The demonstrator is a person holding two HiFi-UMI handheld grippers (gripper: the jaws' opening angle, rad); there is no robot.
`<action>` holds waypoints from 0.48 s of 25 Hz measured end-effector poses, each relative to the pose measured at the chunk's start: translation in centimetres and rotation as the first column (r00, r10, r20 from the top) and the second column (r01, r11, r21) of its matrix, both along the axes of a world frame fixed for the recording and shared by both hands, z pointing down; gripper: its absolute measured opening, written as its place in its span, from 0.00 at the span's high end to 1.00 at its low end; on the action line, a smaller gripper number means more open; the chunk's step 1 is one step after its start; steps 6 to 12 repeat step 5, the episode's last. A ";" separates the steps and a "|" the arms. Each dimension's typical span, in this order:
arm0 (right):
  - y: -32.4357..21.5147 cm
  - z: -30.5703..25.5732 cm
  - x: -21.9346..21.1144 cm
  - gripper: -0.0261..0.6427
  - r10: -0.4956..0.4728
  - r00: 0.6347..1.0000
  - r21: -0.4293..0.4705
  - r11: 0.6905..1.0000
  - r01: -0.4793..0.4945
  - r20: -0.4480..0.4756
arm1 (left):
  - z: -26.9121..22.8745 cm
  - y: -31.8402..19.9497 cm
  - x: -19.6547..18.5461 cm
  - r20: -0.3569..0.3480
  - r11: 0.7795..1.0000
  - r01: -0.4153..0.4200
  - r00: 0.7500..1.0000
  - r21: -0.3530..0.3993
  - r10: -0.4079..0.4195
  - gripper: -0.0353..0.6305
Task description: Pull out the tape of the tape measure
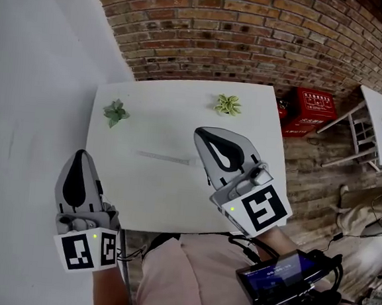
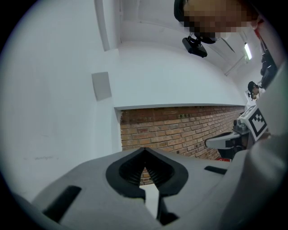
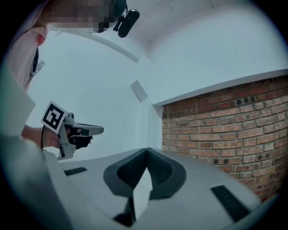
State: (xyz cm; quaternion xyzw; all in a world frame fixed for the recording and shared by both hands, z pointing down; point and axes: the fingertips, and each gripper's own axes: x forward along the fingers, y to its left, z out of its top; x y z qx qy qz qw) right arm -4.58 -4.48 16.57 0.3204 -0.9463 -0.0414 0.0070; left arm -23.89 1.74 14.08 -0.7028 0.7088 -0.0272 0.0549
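In the head view a thin pale strip, the tape (image 1: 167,158), lies flat across the middle of the white table (image 1: 160,199). Its right end runs under my right gripper (image 1: 199,133), and I see no case. That gripper hovers level above the table's right half, jaws shut, nothing between them. My left gripper (image 1: 81,153) is held off the table's left edge, also shut and empty. In the left gripper view the closed jaw tips (image 2: 144,149) point at a brick wall. In the right gripper view the closed tips (image 3: 146,150) face a wall corner, with the left gripper (image 3: 101,130) off to the left.
Two small green plants (image 1: 116,113) (image 1: 228,104) stand near the table's far edge. A brick wall (image 1: 254,34) runs behind it. Red crates (image 1: 311,109) sit on the floor at the right, beside another white table (image 1: 380,118). A white wall lies to the left.
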 end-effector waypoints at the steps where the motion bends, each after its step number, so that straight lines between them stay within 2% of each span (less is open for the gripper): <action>1: 0.2 0.0 -0.1 0.95 -0.002 1.000 0.002 1.000 0.002 0.002 | 0.1 0.2 0.0 0.001 1.000 -0.001 1.000 -0.001 0.001 0.94; 12: 0.4 0.1 -0.1 0.95 -0.004 1.000 -0.005 1.000 0.004 -0.002 | 0.3 0.6 0.1 0.012 1.000 0.000 1.000 -0.008 0.000 0.94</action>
